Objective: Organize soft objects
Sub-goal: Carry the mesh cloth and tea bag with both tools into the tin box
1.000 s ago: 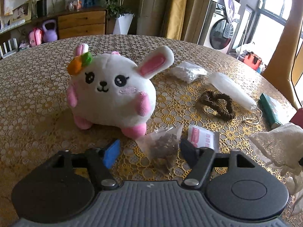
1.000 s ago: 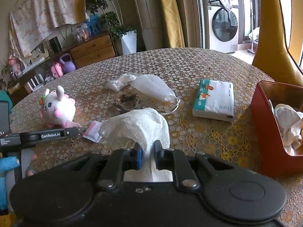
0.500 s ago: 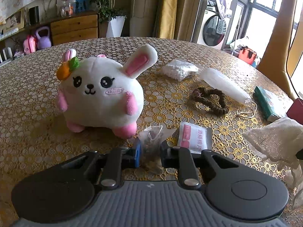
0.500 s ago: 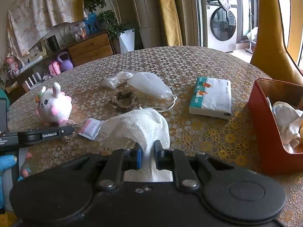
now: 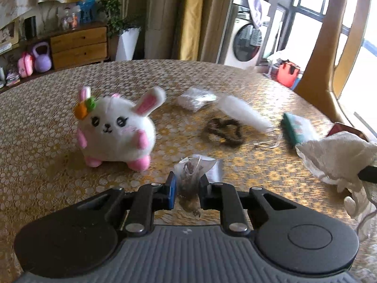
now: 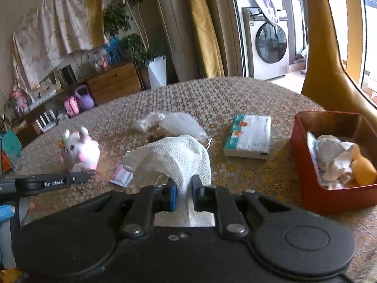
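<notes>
My left gripper (image 5: 187, 184) is shut on a small clear sachet (image 5: 192, 174) of brown bits, held just above the table. Behind it to the left sits a white and pink plush bunny (image 5: 115, 129). My right gripper (image 6: 183, 188) is shut on a white mesh cloth (image 6: 174, 155) that billows over its fingers, clear of the table. That cloth (image 5: 339, 160) also hangs at the right edge of the left wrist view. A red box (image 6: 304, 165) at the right holds crumpled white fabric and an orange soft thing.
On the gold patterned round table (image 6: 235, 94) lie a brown scrunchie (image 5: 223, 132), a white face mask (image 5: 242, 113), a clear bag of white bits (image 5: 195, 99), a tissue pack (image 6: 247, 136) and a pink and white sachet (image 6: 121, 176). A yellow chair (image 6: 329, 70) stands behind the box.
My left gripper shut on the brown sachet and lifted it off the table. My right gripper rose with the mesh cloth, and the red box now sits nearer in its view.
</notes>
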A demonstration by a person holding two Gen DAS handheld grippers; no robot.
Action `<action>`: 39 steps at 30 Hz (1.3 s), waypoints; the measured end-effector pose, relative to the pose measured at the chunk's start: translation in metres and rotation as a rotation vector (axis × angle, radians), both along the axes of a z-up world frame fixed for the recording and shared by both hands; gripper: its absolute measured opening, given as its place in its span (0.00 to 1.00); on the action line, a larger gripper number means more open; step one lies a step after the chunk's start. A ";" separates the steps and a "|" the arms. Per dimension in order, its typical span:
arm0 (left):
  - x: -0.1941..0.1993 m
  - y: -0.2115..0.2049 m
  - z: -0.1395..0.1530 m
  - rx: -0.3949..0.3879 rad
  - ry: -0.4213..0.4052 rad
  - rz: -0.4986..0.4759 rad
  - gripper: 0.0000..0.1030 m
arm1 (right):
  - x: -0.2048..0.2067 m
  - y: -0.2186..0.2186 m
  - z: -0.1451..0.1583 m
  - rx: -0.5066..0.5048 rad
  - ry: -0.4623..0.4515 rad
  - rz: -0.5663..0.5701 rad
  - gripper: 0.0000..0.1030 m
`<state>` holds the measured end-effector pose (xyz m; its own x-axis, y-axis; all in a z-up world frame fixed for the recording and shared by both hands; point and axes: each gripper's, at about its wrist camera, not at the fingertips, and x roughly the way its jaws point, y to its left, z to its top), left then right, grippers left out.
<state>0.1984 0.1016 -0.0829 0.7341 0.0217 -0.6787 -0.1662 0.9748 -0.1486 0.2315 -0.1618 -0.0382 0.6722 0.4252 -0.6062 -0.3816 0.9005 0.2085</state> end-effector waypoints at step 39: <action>0.078 -0.279 0.071 -0.016 -0.043 -0.521 0.18 | 0.036 -0.192 0.049 0.048 -0.041 -0.402 0.13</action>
